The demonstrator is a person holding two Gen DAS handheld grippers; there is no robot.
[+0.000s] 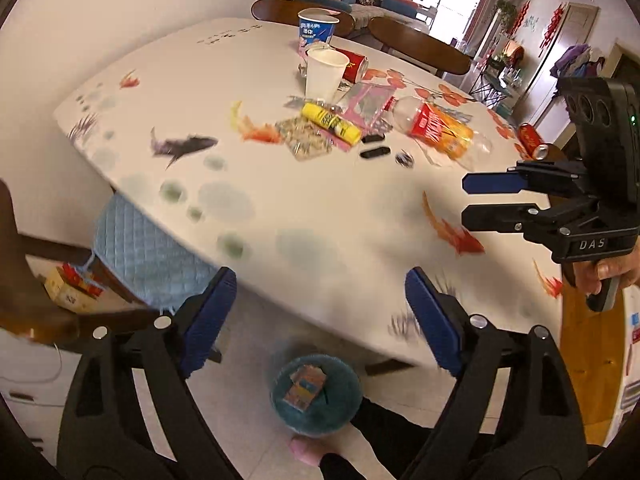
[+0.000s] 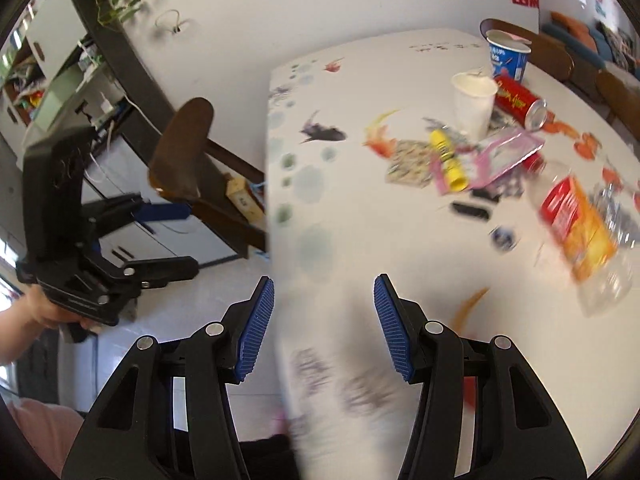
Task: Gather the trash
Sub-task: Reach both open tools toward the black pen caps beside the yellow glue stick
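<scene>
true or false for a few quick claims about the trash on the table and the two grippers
1. The white cup stands upright. True.
2. The left gripper holds the yellow tube. False: its jaws are open and empty; the tube lies on the table.
3. The plastic bottle lies on its side. True.
4. The bin sits on the table. False: it is on the floor below the table edge.
5. The right gripper is shut on a can. False: it is open and empty.
</scene>
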